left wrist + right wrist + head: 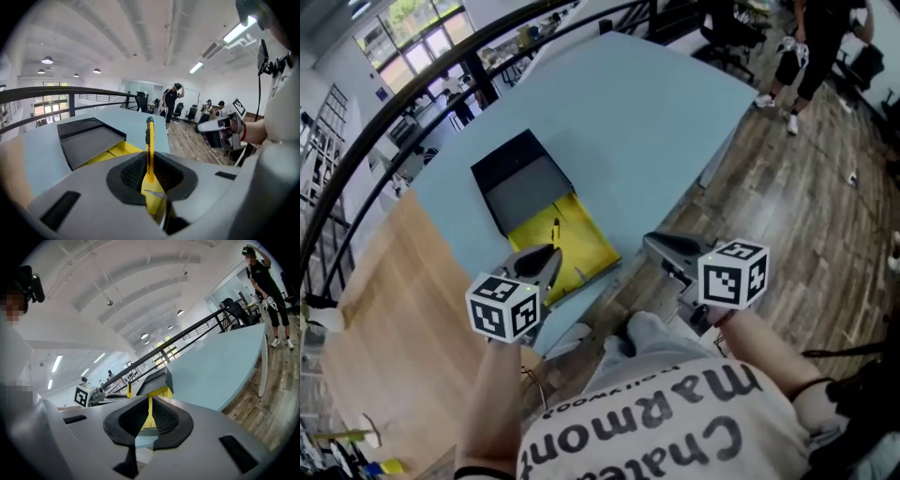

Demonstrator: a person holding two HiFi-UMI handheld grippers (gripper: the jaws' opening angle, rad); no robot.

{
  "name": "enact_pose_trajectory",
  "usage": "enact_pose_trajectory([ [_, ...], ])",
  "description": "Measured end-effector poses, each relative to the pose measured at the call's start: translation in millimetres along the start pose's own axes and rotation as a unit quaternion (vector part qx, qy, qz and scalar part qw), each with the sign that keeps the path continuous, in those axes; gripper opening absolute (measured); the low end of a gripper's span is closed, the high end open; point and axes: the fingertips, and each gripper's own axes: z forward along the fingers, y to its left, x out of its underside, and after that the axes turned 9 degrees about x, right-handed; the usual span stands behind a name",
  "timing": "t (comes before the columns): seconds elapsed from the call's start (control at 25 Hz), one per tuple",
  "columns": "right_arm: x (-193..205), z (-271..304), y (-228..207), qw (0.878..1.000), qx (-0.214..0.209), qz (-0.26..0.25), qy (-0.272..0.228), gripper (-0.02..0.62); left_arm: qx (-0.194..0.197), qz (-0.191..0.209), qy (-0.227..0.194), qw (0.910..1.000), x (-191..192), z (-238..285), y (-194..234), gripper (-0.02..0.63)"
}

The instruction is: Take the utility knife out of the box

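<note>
Yellow and black, the utility knife (149,140) sits in the left gripper (548,261). The jaws are pinched tight on its lower end, and the slider end stands straight out toward 12 o'clock in the left gripper view. From the head view the knife shows only as a thin dark sliver over the yellow tray (586,248) of the box (520,178), whose black lid sits pushed toward 11 o'clock on the light blue table (656,103).

So the grasp is made, and by the look of it the knife is up off the tray floor. Whether it has cleared the box's edge cannot be told, since from above it hangs over the yellow.

The right gripper (661,246) sits out at 3 o'clock of the left one, by the table's near edge. Its jaws are drawn together with nothing between them, and only the far-off box shows through the slit.

What looks left to do is to carry the knife away from the box, toward 6 o'clock or off to one side, and set it on bare table. A person (806,47) stands well apart at 1 o'clock, with no part in this.
</note>
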Motion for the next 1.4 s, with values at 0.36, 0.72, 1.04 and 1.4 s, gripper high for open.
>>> enact_pose_trajectory([
  [0.36,20,-10,39,1.0,-0.002,-0.007,0.012,0.049,0.002,-0.008,-0.102,0.9948,-23,-47,-45,0.041],
  [0.72,76,-49,107,1.0,0.004,0.009,-0.015,0.048,0.0,-0.007,-0.116,0.9932,35,-133,-78,0.042],
  [1.04,137,-105,136,0.998,0.031,0.046,-0.017,0.049,-0.026,-0.025,-0.145,0.9888,76,-193,-119,0.042],
  [1.4,166,-149,152,0.997,0.049,0.05,-0.025,0.049,0.01,-0.025,-0.182,0.983,89,-220,-171,0.043],
])
